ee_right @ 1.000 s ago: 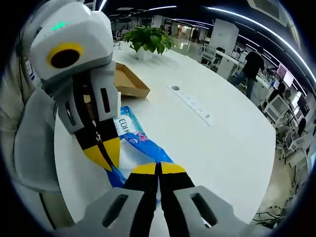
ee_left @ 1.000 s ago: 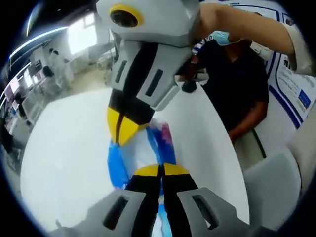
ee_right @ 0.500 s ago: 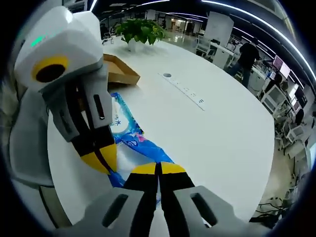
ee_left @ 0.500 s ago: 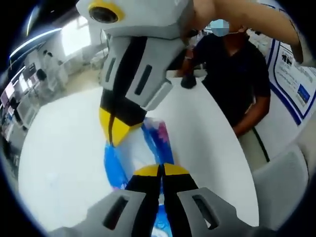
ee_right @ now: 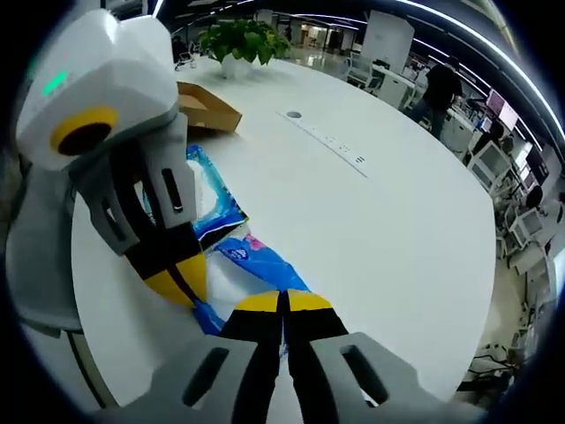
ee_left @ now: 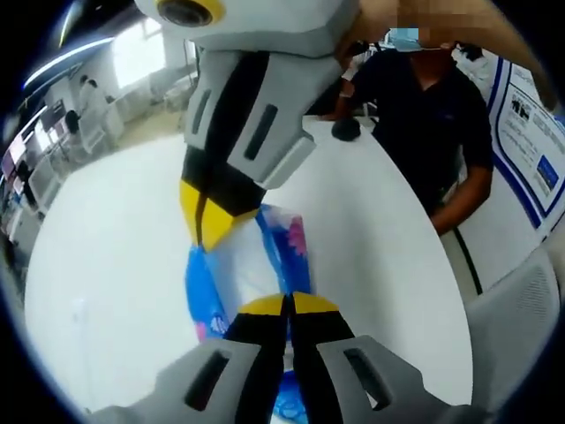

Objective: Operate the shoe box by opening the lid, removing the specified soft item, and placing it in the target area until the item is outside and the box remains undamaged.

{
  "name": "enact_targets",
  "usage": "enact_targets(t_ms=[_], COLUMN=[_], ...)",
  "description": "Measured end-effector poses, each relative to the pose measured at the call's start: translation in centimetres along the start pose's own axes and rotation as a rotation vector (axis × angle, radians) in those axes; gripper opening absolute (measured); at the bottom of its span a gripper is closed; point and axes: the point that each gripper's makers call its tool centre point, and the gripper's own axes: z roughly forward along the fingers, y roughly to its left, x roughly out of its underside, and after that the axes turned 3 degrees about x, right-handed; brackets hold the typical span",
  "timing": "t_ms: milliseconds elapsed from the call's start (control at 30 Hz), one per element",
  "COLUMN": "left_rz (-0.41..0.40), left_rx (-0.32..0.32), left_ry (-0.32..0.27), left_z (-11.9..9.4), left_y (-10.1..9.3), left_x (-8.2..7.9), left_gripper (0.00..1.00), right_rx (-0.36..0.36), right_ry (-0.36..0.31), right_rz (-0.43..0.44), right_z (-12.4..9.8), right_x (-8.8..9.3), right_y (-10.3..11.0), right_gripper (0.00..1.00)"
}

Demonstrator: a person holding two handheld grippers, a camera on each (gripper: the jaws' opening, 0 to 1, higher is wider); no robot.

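I have the blue-and-pink soft pack (ee_left: 265, 265) off the white surface (ee_left: 106, 265), strung between both tongs: my left tongs (ee_left: 288, 305) pressed together on its near end, my right tongs (ee_right: 282, 302) likewise pinching the other end. In the left gripper view its long axis runs toward 12 o'clock, straight to the right tongs at 11; neither hand is nearer. The cardboard shoe box (ee_right: 205, 104) lies at 11 o'clock in the right gripper view, farther off than a second ago, so the pack has travelled away from it.
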Motion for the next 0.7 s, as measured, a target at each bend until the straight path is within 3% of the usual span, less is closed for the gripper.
enact_targets(t_ms=[300, 700], left_rz=[-0.049, -0.053], left_rx=[0.014, 0.012], left_ry=[-0.006, -0.009], left_z=[1.0, 1.4], left_y=[-0.1, 0.0], left_x=[0.2, -0.2], left_gripper=[0.0, 0.0], right_rx=[0.02, 0.024], right_ry=[0.047, 0.04], right_rz=[-0.01, -0.008], right_z=[1.1, 1.2], right_x=[1.5, 1.4], right_y=[-0.7, -1.0], right_gripper=[0.0, 0.0])
